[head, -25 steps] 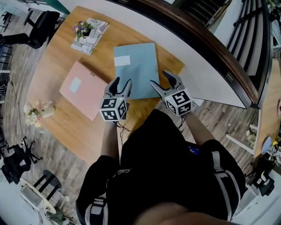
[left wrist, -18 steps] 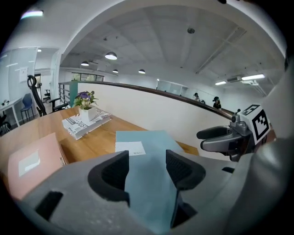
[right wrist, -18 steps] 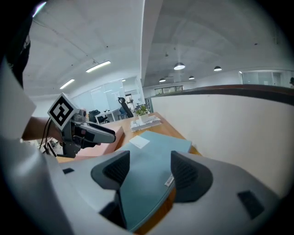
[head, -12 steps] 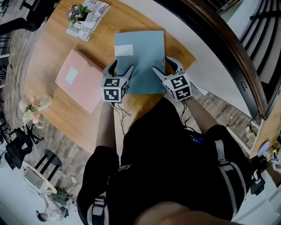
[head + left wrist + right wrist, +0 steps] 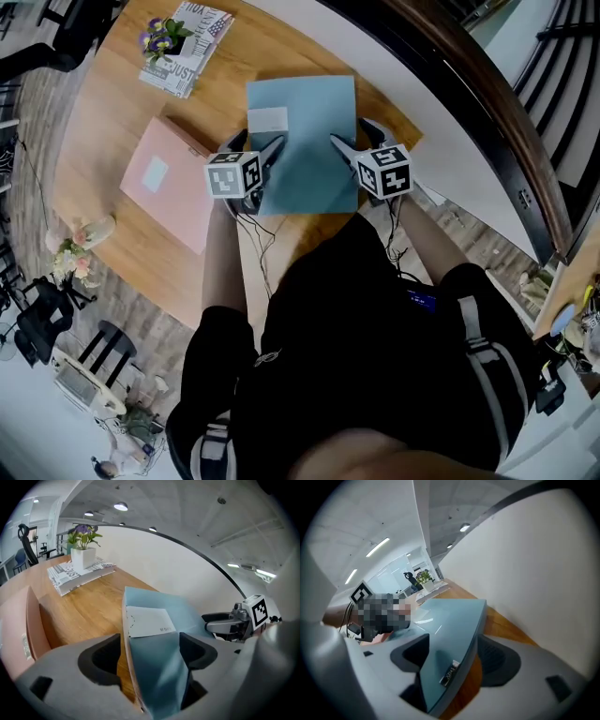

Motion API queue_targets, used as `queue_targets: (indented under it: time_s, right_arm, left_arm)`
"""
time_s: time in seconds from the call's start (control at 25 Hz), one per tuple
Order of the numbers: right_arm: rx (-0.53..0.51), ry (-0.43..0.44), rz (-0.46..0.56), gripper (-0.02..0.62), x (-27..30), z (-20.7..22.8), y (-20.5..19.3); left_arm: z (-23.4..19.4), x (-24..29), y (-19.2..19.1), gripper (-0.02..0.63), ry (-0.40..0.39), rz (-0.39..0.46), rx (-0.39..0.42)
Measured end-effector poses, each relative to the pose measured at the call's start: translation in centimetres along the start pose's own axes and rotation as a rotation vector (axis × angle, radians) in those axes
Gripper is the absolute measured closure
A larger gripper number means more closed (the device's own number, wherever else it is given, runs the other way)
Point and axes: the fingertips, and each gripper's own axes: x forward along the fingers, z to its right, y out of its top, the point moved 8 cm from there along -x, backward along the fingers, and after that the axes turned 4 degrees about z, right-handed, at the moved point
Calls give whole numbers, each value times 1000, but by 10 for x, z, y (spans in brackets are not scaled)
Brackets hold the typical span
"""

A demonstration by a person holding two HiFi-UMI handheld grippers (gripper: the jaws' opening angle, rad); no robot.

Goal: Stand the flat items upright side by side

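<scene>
- Blue folder (image 5: pixel 305 131) lies flat on the bench (image 5: pixel 122 103), its left edge between the left tongs (image 5: pixel 258 145) and its right edge between the right tongs (image 5: pixel 352 134).
- Both tongs have just been opening wider, their pads not pressing the folder.
- Pink folder (image 5: pixel 169 183) lies flat just outside the left tongs.

I see even, soft light from ceiling lamps (image 5: pixel 121 506), with faint shadows. Both gripper views bulge at the edges, corners black, nearest parts blurred. A pale glare streak lies on the blue folder (image 5: pixel 451 620).
</scene>
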Motion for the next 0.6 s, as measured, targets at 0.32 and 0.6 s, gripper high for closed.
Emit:
queue_targets:
  time_s: [0.32, 0.6]
  right_arm:
    - [50, 43, -56, 247, 22, 6, -1]
    - [33, 39, -43, 259, 24, 8, 4]
  left_arm:
    - [-6, 19, 1, 184, -70, -54, -38]
    - [-3, 22, 4, 190, -62, -36, -17]
